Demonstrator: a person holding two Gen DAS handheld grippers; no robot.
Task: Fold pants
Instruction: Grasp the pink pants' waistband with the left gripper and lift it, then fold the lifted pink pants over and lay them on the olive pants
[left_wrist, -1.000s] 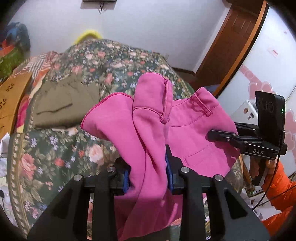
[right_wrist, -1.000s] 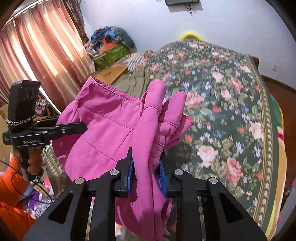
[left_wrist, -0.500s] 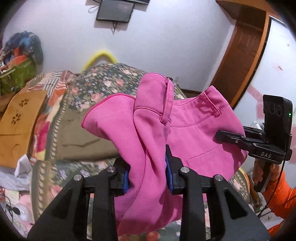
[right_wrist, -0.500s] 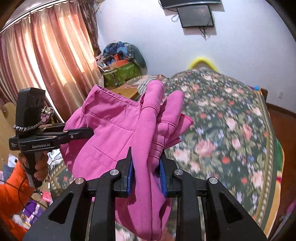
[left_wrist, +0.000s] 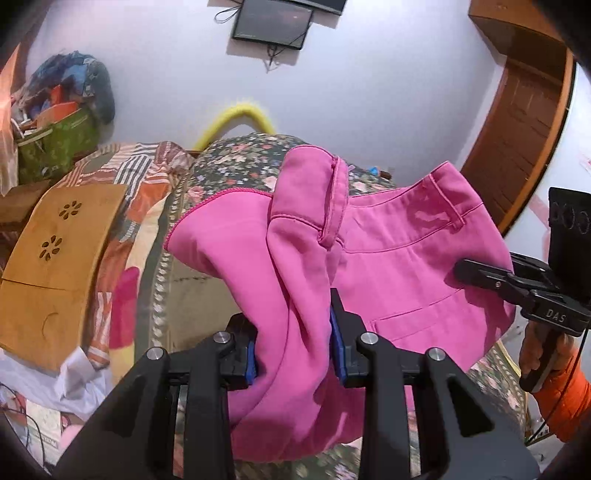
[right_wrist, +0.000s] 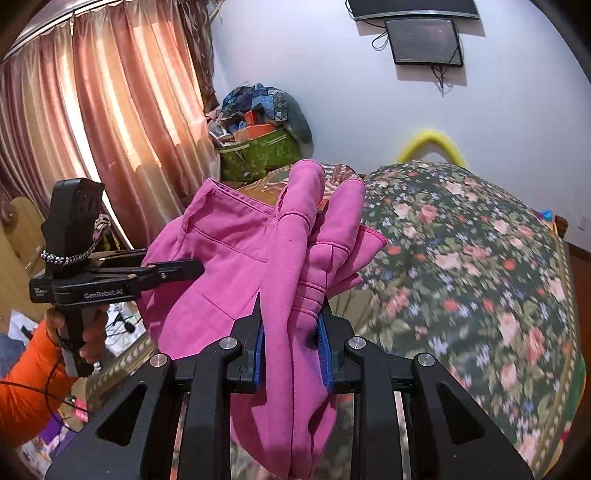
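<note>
From the left wrist view, working left to right, I see a tan wooden board with flower-shaped cut-outs at the far left; beside it a striped cloth; then the bed under its dark floral bedspread. My left gripper fills the lower centre; its blue pads are closed tight on a bunched fold of the pink pants, with the jaws only narrowly apart and cloth filling the gap; the fabric rises above the fingers and hangs below them. The waistband, with a belt loop and a pocket seam, stretches off to the right, clear of the bed; there the right gripper meets the cloth, though its fingertips are hidden behind the fabric in this view; the hand on its handle wears an orange sleeve.

From the right wrist view, I see pink curtains at the left; in front of them the left gripper, carried by a hand, reaches into the pants. At the centre my right gripper has its blue pads clamped on a thick gathered bundle of the same garment, the jaws close together with fabric packed between them; to the right lies the floral bedspread; a wall screen hangs above.
</note>
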